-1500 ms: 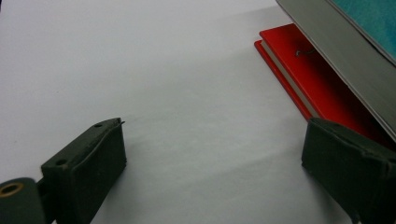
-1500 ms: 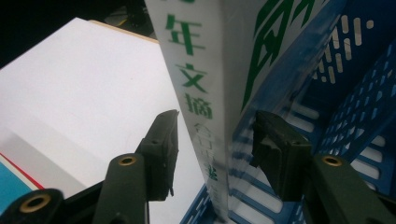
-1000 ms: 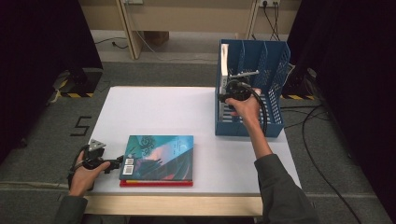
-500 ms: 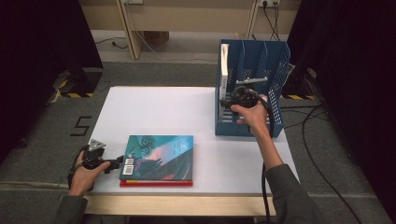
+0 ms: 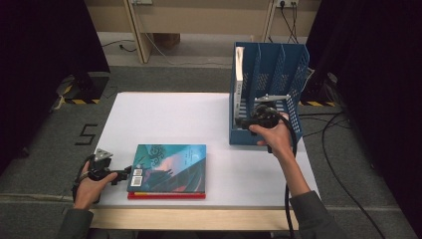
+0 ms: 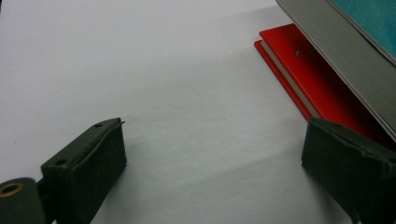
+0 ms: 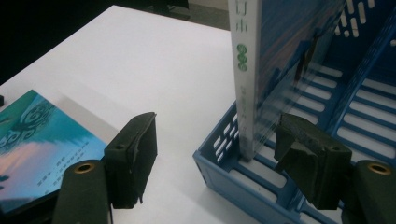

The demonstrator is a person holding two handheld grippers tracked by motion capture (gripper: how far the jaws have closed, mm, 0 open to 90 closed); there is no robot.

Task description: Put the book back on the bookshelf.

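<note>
A blue slotted file rack (image 5: 294, 74) stands at the table's right. In its leftmost slot, a book (image 5: 239, 69) stands upright. My right gripper (image 5: 245, 121) is at the rack's near front, open. Its jaws have just been opening; the book's spine (image 7: 243, 70) rises in the gap just beyond them, and neither pad presses on it. A teal-covered book (image 5: 169, 167) lies on a red book (image 5: 166, 195) near the table's front edge. My left gripper (image 5: 124, 174) rests open at their left side, one jaw beside the red book (image 6: 303, 70).
The white table (image 5: 169, 119) lies bare between the stacked books and the rack. The rack's other slots (image 7: 369, 107) hold nothing. A cable trails from the right hand off the front edge. Dark floor with cables surrounds the table.
The right hand has drawn back from the rack's upper part toward its near front, and its jaws stand wider. The upright book stays in its slot. The left hand has not moved.
</note>
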